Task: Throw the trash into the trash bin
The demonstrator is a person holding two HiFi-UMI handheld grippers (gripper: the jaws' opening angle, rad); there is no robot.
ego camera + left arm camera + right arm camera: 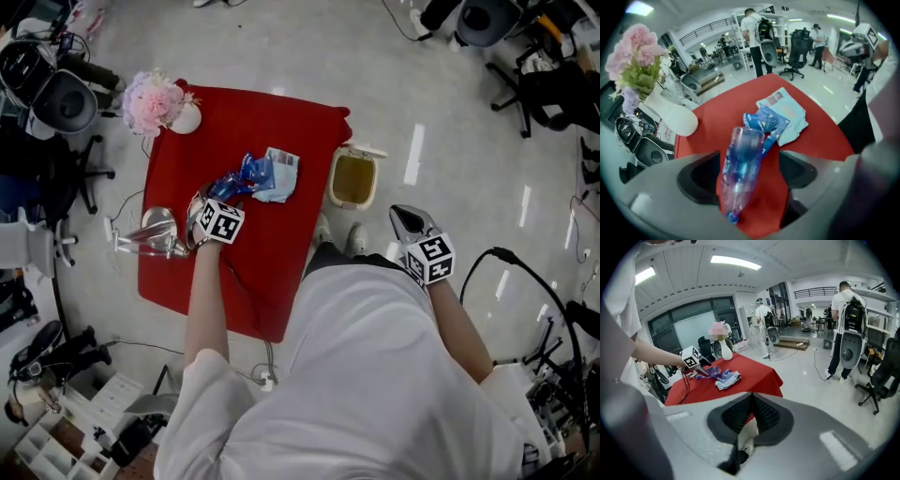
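Bottle [740, 164] lies between the wide-apart jaws of my left gripper [200, 210]; I'd settle around its middle, then squeeze. Right gripper [751, 404] jaws together, empty.

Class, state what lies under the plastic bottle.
The red tablecloth lies under the plastic bottle, whose far end meets a blue wrapper. Whether the wrapper runs beneath the bottle is hidden.

White short-sleeved shirt [375, 375], dark trousers [330, 255], pale shoes [356, 239]. Grey left gripper [749, 172] and right gripper [411, 222], black-padded jaws, black-and-white marker cubes [431, 258].
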